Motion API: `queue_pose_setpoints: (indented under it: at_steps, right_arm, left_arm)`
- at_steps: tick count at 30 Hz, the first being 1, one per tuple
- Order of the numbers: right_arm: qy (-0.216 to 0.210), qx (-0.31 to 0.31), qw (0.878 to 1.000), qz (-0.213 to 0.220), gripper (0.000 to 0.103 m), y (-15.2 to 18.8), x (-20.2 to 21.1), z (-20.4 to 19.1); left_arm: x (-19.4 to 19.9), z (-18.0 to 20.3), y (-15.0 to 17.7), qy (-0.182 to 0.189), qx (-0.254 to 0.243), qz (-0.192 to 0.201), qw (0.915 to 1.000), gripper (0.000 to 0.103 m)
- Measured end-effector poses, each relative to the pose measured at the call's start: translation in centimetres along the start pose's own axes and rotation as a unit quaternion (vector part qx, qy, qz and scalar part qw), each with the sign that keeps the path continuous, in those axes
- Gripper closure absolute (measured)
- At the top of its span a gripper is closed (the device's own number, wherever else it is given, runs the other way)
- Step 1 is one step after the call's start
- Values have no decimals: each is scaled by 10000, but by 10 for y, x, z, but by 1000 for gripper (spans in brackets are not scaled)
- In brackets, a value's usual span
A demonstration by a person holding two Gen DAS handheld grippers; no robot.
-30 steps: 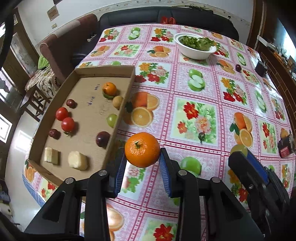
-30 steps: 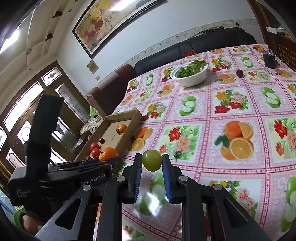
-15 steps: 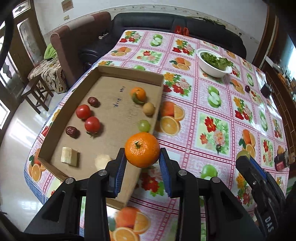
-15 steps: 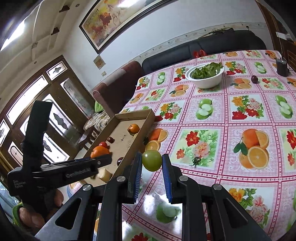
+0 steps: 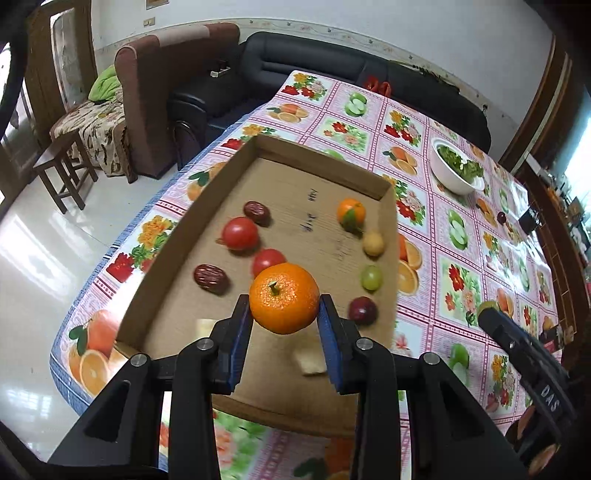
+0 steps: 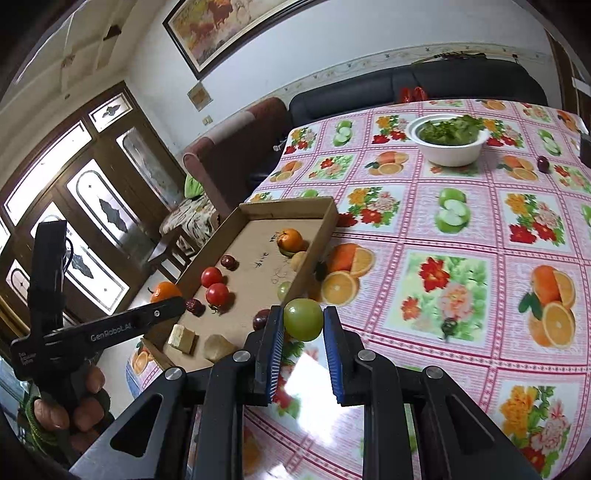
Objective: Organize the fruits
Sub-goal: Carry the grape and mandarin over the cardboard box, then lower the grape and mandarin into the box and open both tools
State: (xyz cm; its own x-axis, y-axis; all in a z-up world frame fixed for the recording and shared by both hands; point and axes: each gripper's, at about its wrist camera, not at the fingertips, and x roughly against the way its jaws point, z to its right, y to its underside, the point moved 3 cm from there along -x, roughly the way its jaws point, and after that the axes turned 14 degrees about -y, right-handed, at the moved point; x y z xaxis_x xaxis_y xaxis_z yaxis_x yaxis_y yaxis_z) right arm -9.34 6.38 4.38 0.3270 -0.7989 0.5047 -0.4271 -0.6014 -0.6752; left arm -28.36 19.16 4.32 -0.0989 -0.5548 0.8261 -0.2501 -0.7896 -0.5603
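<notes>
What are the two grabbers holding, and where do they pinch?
The left gripper pinches an orange by its sides; the right gripper pinches a green grape by its sides.

The tablecloth (image 6: 424, 229) is pink with squares of printed fruit and flowers, the cardboard tray (image 5: 295, 155) plain brown, the bowl (image 6: 448, 153) white.

A black sofa (image 5: 369, 74) lines the white wall (image 6: 295, 55); beside it stands a brown armchair (image 5: 166, 92) — a framed painting (image 6: 229, 26) above, wooden glazed doors (image 6: 74, 192) beyond it.
</notes>
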Motion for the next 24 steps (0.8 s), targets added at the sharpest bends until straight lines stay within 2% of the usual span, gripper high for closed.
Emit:
queue_pose_setpoints:
  at_steps: [6,12,17,24]
  right_arm:
    - [141,123,9997,-134,81,-12,-23,-15]
    - [135,260,9994,-207,81,-28,-42,-32]
    - [99,354,9991,-230,81,-42,-55,-46]
    - [114,460,9983,-325,81,-58,-74,-57]
  left_arm:
    - [-12,-18,5,247,46,-47,9997,70]
    - [-16,-18,6,435,31,-47,9990,70]
    - [-14,-12,2,495,-8,56,9988,70]
    - [-13,3,-4,399,-184,169,9989,70]
